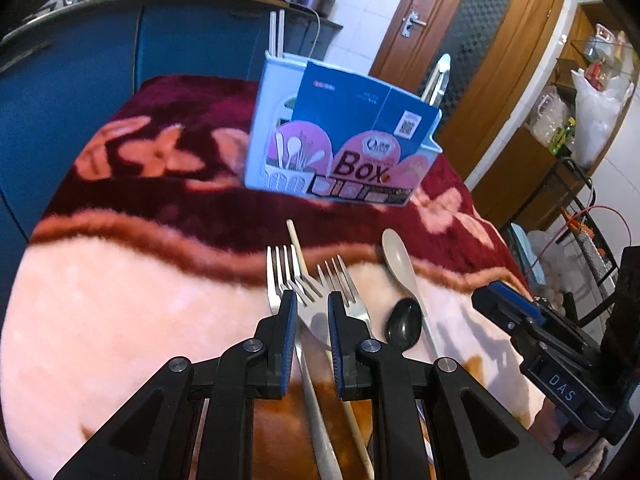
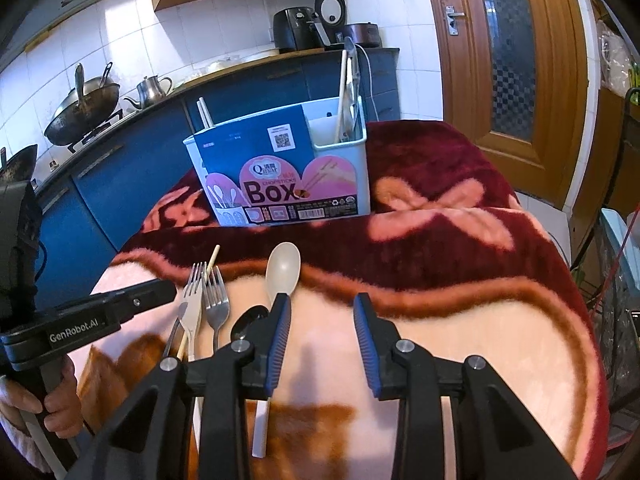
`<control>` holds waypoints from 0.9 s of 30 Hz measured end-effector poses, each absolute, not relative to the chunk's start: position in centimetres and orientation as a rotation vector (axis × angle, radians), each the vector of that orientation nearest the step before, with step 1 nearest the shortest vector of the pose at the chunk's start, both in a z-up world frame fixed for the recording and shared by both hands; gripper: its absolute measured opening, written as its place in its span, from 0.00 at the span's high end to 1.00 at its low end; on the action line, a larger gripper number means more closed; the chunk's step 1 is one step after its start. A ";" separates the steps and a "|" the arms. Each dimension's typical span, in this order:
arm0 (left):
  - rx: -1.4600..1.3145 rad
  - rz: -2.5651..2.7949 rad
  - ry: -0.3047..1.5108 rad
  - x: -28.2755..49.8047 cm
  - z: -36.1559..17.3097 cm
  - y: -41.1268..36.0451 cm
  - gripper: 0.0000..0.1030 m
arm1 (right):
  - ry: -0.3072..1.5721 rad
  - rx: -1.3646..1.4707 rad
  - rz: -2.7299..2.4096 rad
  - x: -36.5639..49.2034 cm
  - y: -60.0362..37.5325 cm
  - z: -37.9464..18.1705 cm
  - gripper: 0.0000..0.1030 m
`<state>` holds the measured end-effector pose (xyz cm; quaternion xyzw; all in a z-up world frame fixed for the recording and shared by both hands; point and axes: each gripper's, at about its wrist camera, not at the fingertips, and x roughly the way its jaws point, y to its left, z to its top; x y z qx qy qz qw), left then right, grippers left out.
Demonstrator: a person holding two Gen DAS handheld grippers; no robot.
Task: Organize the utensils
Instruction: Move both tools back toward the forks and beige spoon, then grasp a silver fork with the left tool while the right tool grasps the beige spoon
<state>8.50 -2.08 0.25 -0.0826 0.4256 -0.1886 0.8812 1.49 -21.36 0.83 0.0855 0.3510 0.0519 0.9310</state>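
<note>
A light blue utensil box (image 1: 344, 136) with a "Box" label stands at the far side of the blanket; it also shows in the right wrist view (image 2: 280, 168), with chopsticks and long utensils in it. Two metal forks (image 1: 280, 276), a white fork (image 1: 316, 312), a chopstick (image 1: 296, 244), a beige spoon (image 1: 398, 264) and a black spoon (image 1: 404, 322) lie in front. My left gripper (image 1: 313, 304) is open, its fingers either side of the white fork's head. My right gripper (image 2: 322, 308) is open and empty, just right of the beige spoon (image 2: 283, 266).
The table is covered by a pink and maroon flowered blanket (image 2: 460, 240). Blue kitchen cabinets (image 2: 132, 168) with a wok and kettle stand behind. A wooden door (image 2: 508, 60) is at the right, and a wire rack (image 1: 592, 240) by the table's right edge.
</note>
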 end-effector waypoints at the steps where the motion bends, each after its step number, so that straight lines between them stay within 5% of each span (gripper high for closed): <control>1: -0.174 -0.393 0.894 8.5 0.1 -2.2 0.83 | 0.718 0.176 0.106 1.5 -21.4 0.8 0.66; 23: -0.219 -0.377 0.932 9.1 -1.3 -2.5 0.75 | 0.734 0.201 0.105 1.5 -22.3 -0.2 0.66; 27: -0.240 -0.392 0.907 9.2 -1.3 -2.3 0.85 | 0.735 0.201 0.108 1.6 -22.1 -0.2 0.66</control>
